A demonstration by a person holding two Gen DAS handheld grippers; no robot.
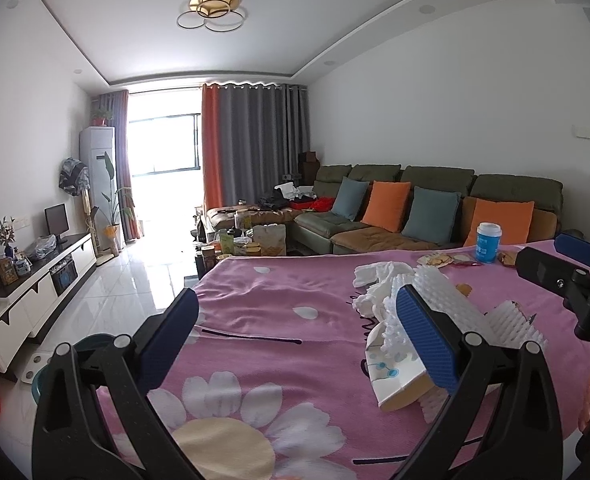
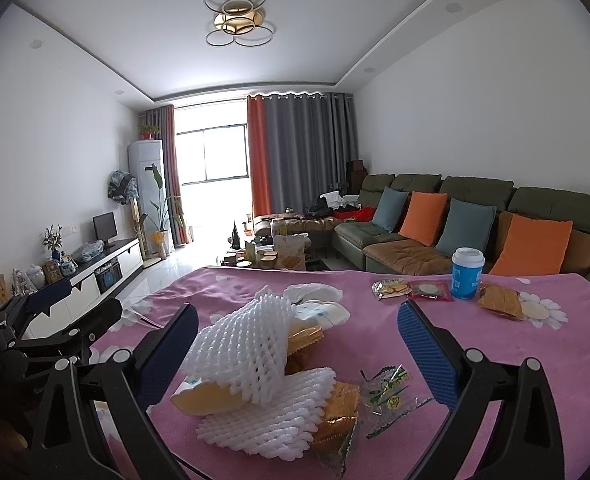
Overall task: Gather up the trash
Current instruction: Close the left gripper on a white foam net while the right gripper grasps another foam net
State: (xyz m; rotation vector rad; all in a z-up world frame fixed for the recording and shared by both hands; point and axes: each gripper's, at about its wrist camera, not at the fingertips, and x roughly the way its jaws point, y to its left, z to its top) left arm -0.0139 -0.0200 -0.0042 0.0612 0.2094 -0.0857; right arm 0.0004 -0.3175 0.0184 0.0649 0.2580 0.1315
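Right gripper (image 2: 297,344), fingers spread and empty, frames white foam netting (image 2: 243,350), ribbed and crumpled, lying on the pink flowered surface (image 2: 375,320) among gold wrappers (image 2: 337,420). Left gripper (image 1: 295,344), likewise released, sits left of the netting. Beyond the netting: blue cup (image 2: 467,274), green sofa (image 2: 475,216).

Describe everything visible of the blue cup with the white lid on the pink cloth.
The blue cup stands upright near the far edge of the pink floral cloth. It has a white lid and pale print on its blue side that is too small to read. Snack wrappers lie close on both sides; contact is unclear. Neither hand-held gripper is near it.
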